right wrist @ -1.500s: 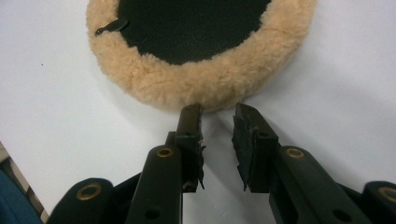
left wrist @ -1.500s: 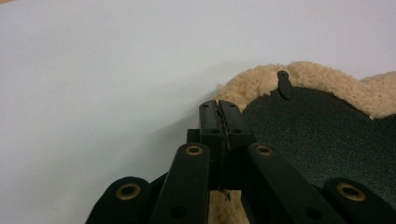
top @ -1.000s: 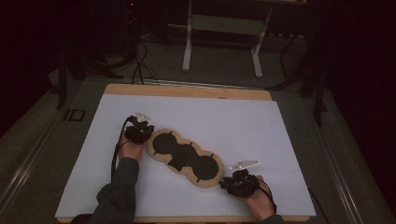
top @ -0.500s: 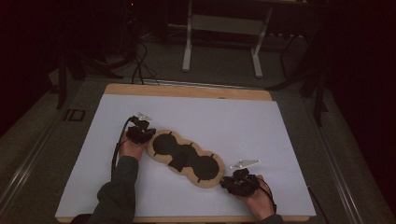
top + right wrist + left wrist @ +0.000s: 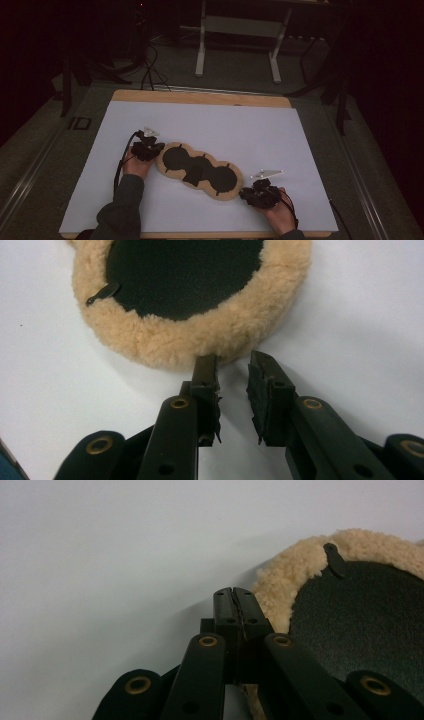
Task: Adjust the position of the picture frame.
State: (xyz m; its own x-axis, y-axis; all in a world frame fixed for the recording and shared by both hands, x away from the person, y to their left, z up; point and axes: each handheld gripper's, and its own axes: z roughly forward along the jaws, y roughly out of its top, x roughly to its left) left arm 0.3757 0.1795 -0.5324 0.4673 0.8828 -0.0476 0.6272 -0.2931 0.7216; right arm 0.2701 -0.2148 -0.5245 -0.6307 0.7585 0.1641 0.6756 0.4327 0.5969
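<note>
My left gripper (image 5: 234, 596) sat clenched, empty, beside the fleece pad's (image 5: 200, 170) left end. My right gripper (image 5: 234, 371) gaped narrowly, seemingly just touching the pad's other end. The pad lay on the white table (image 5: 260, 130).

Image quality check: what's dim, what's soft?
High view: room dark, white table sheet lit, fleece pads small. Left gripper view: fleece sharp, near linkage soft, left gripper casts a faint shadow. Right gripper view: bright, even, right gripper slightly blurred.
</note>
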